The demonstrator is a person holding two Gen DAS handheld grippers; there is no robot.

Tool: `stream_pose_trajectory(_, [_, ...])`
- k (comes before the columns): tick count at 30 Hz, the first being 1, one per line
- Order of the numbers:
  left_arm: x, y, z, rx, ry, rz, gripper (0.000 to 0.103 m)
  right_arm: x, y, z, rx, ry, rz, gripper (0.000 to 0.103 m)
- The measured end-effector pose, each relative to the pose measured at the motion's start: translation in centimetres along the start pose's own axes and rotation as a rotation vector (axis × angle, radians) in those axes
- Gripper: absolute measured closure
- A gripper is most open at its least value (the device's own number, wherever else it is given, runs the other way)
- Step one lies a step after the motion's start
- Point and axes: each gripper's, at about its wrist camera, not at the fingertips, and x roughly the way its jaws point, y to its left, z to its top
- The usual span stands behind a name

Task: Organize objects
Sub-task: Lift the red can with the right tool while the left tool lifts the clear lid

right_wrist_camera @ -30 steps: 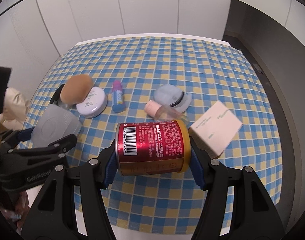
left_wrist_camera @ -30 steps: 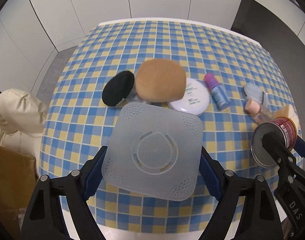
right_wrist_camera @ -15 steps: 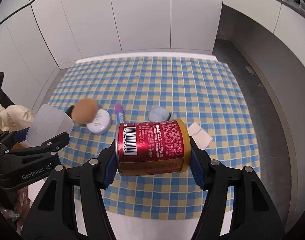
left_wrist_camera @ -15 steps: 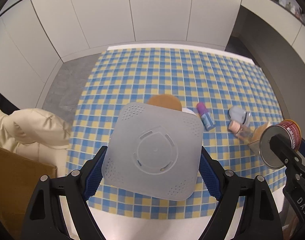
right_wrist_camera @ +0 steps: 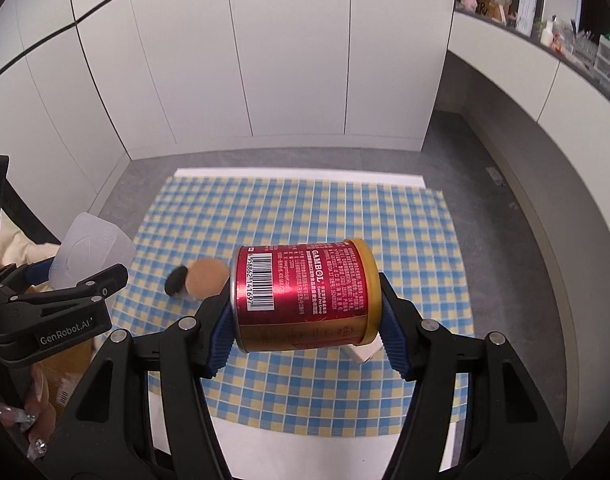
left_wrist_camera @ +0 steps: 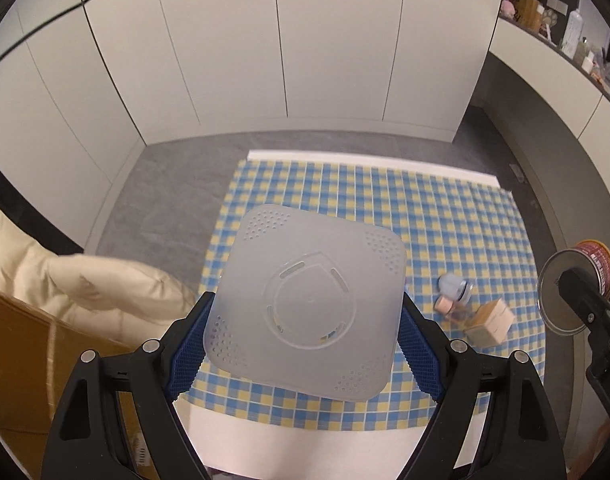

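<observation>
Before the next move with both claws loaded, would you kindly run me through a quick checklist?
1. Left claw clamped on the translucent container: ok, pads on both sides.
2. Right claw clamped on the red can: ok, held by its ends, lying sideways.
3. Both loads clear of the checkered table: ok.
4. Claws apart from each other: ok.
5. Drop-off spot in view: cannot tell.
6. Items left on the table, such as the tan puff and small box: not ok, still unsorted.

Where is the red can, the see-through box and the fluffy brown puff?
red can (right_wrist_camera: pixel 305 294): right wrist view, on its red label.
see-through box (left_wrist_camera: pixel 309 300): left wrist view, middle of its base.
brown puff (right_wrist_camera: pixel 207 276): right wrist view, on its tan face.
</observation>
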Motion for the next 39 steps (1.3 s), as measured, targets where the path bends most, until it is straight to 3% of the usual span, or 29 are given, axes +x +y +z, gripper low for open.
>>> stream_pose_trajectory(22, [-16.4,-0.5,7.3,-0.016,-0.203,-0.031,0.018,-14.2,0.6,9.0,-0.042,-0.152,-0.018,0.039])
stream_pose_trajectory(39, [-25.4,0.1,8.1,-0.03,-0.297,-0.044,0.018,-23.0,1.2,11.7,-0.051,-0.237,-0.015,0.039])
